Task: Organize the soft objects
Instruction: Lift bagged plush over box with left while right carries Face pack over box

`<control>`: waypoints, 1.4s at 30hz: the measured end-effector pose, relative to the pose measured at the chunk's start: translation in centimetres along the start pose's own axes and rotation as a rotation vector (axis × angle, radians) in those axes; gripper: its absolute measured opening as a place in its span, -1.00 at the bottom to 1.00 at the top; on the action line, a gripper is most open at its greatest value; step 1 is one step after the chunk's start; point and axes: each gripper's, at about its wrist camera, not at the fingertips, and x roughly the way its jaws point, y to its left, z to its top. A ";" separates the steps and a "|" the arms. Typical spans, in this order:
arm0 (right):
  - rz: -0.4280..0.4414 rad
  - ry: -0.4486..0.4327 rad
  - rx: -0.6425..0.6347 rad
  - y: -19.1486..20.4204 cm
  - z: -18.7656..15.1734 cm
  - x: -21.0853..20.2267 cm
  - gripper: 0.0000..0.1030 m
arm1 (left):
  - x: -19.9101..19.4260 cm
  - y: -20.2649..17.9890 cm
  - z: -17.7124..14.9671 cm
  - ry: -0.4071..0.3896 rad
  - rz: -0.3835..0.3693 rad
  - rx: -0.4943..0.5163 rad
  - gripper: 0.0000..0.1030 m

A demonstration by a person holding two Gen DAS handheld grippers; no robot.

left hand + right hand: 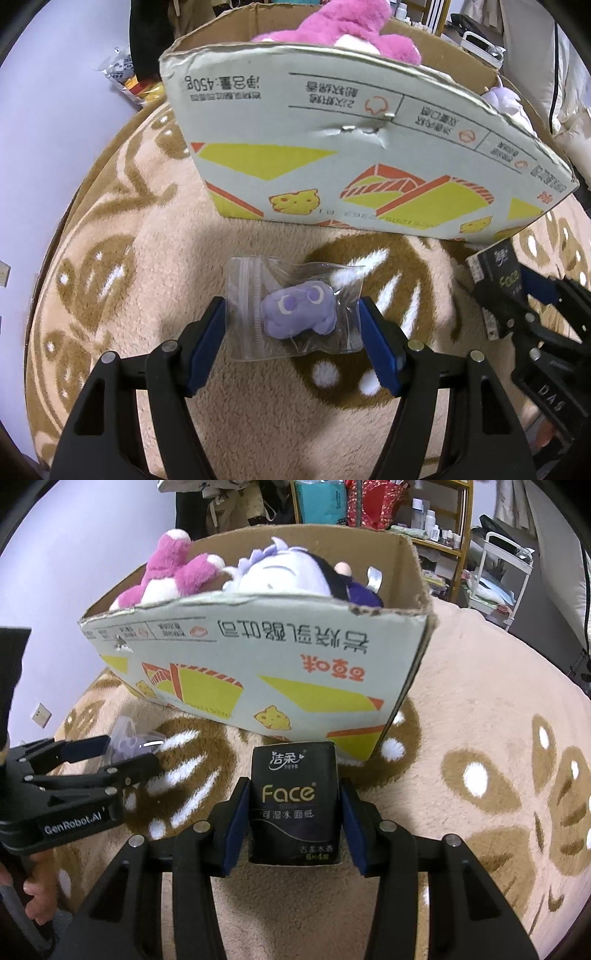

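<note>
Blanket [480,686] bears box [258,664]; right tool [293,812] grips tissues [293,797], left tool [291,325] spread.

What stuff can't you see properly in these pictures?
- Pink plush: left wrist view, its top is cut off by the frame edge and its bottom is hidden behind the cardboard box wall.
- Purple-haired doll: right wrist view, body hidden by the box wall.
- Bagged purple toy: right wrist view, mostly covered by the left gripper.
- Box floor: hidden in both views.
</note>
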 end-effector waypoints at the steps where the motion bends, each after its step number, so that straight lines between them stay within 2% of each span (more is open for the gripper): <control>1: 0.001 -0.004 0.002 -0.1 0.0 -0.2 -0.04 | -0.2 0.0 -0.2 -0.001 0.004 0.001 0.35; 16: 0.011 -0.058 0.029 0.2 0.0 -2.0 -0.04 | -3.3 -1.3 -1.1 -0.057 0.006 -0.009 0.33; 20: 0.006 -0.066 0.037 0.0 -0.1 -2.5 -0.04 | -4.3 -0.6 -1.1 -0.088 -0.035 -0.029 0.33; 24: 0.004 -0.091 0.040 -0.1 -0.1 -3.5 -0.04 | -6.7 -0.7 -1.2 -0.159 -0.054 -0.034 0.33; 30: 0.010 -0.145 0.035 0.2 0.3 -5.4 -0.04 | -10.4 -1.1 -1.6 -0.294 -0.002 -0.023 0.33; 36: 0.023 -0.193 0.035 0.3 0.6 -7.2 -0.04 | -13.9 -1.5 -1.4 -0.446 0.006 -0.003 0.33; 42: 0.036 -0.257 0.017 0.7 1.4 -9.0 -0.04 | -15.7 -2.1 -0.7 -0.531 -0.002 0.017 0.33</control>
